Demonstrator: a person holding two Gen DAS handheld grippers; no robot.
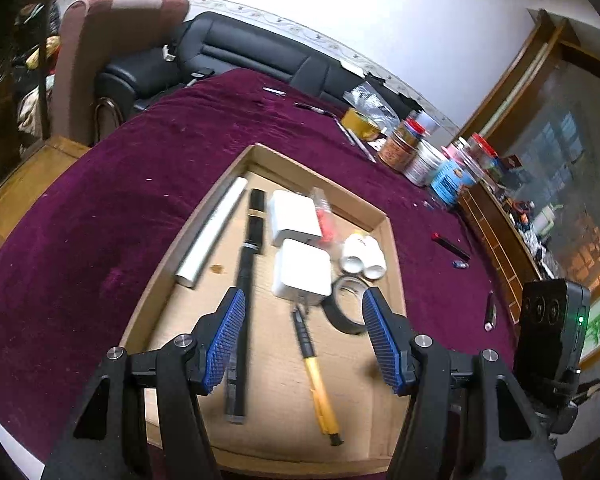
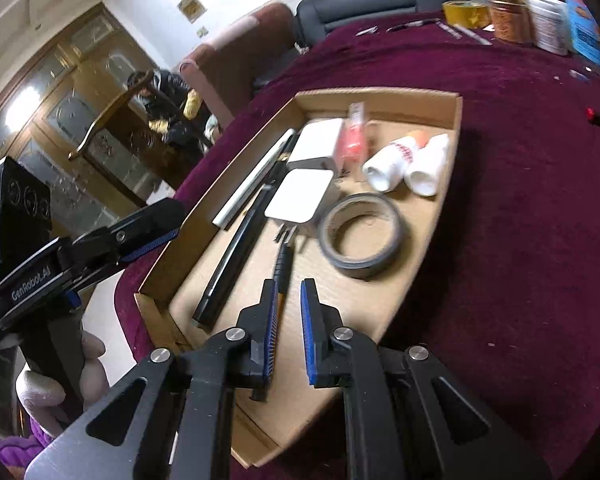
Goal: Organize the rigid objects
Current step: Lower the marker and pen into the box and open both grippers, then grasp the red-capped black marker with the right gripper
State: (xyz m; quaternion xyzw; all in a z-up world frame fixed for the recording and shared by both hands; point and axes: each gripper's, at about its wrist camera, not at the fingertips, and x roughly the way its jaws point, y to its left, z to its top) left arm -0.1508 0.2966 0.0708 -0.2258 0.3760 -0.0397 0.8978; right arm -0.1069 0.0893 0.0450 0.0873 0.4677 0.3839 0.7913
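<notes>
Inside the cardboard tray lay two white chargers, two white tubes, one grey tape roll, one yellow pen, one long black bar, one white rolled sheet and one clear packet with red contents. Beyond the tray's far right corner, one yellow tape roll stood on the purple cloth. To the tray's right lay one red-tipped black pen and one small dark pen.
</notes>
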